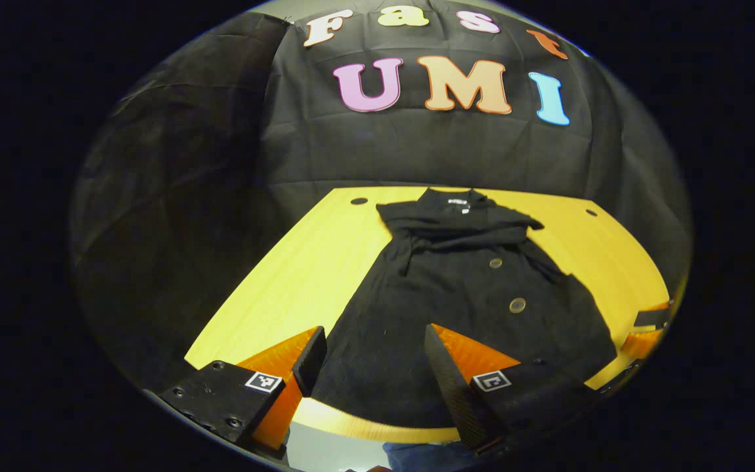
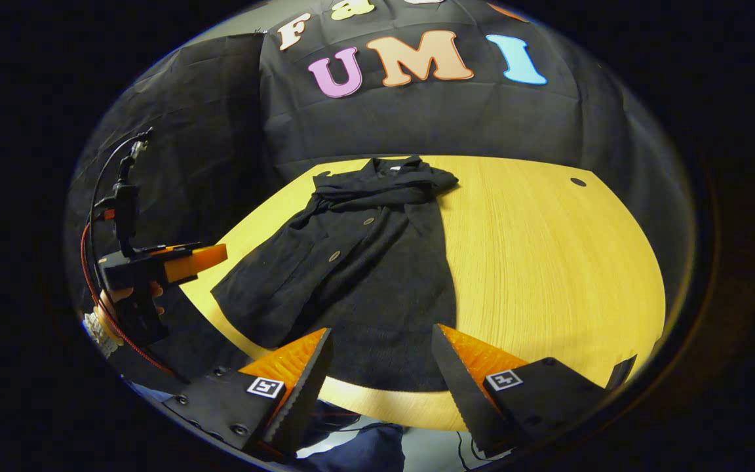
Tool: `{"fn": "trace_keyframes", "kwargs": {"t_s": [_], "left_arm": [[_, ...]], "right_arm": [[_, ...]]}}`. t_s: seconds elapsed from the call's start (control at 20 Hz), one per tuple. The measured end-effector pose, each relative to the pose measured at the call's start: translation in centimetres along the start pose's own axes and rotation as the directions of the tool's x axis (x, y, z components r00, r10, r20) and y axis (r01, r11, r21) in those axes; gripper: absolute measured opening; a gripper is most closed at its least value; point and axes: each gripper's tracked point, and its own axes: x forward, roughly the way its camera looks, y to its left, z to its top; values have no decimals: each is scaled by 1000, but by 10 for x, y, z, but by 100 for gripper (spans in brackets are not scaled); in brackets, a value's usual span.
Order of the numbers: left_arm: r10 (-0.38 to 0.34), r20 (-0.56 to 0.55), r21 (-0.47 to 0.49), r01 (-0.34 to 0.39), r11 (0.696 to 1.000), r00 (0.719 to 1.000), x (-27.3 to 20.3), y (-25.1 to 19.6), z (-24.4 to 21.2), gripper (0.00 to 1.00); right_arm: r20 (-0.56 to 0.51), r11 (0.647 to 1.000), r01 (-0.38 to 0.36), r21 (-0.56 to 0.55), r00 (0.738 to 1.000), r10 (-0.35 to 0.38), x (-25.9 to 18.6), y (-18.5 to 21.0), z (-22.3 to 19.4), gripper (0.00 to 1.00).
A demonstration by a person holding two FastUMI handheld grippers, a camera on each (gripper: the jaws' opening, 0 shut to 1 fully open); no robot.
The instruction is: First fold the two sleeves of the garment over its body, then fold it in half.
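A black buttoned garment (image 1: 456,295) lies flat on the yellow table (image 1: 299,275), collar at the far end and hem toward me. Both sleeves lie across its upper body, bunched just below the collar (image 1: 459,229). My left gripper (image 1: 372,357) hovers open over the hem's near-left part, its fingers not touching the cloth. In the right gripper view the garment (image 2: 364,275) stretches away to the left. My right gripper (image 2: 383,357) stands open above the hem's near-right corner. A hand holds the left gripper (image 2: 210,255) off the table's left edge; the right gripper (image 1: 647,330) shows at the far right.
The table (image 2: 548,262) has a wide bare area to the right of the garment. Small round holes (image 1: 358,201) (image 2: 578,181) sit near its far corners. Black cloth walls close the booth behind and at the left. The table's near edge runs just under both grippers.
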Motion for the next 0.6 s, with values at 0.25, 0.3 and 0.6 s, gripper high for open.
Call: {"fn": "trace_keyframes", "kwargs": {"t_s": [0.25,0.3,0.6], "left_arm": [[26,-102,-19,-28,999,994,4,12,-49,91],[32,-117,-23,-35,999,993,7,15,-55,90],[41,-171,-10,-43,999,984,22,24,-78,90]], "right_arm": [[-43,999,35,-32,998,-36,15,-5,-25,96],[-51,998,44,-39,998,-46,19,-7,-31,96],[-100,997,76,-23,992,-78,36,-12,-54,96]]}}
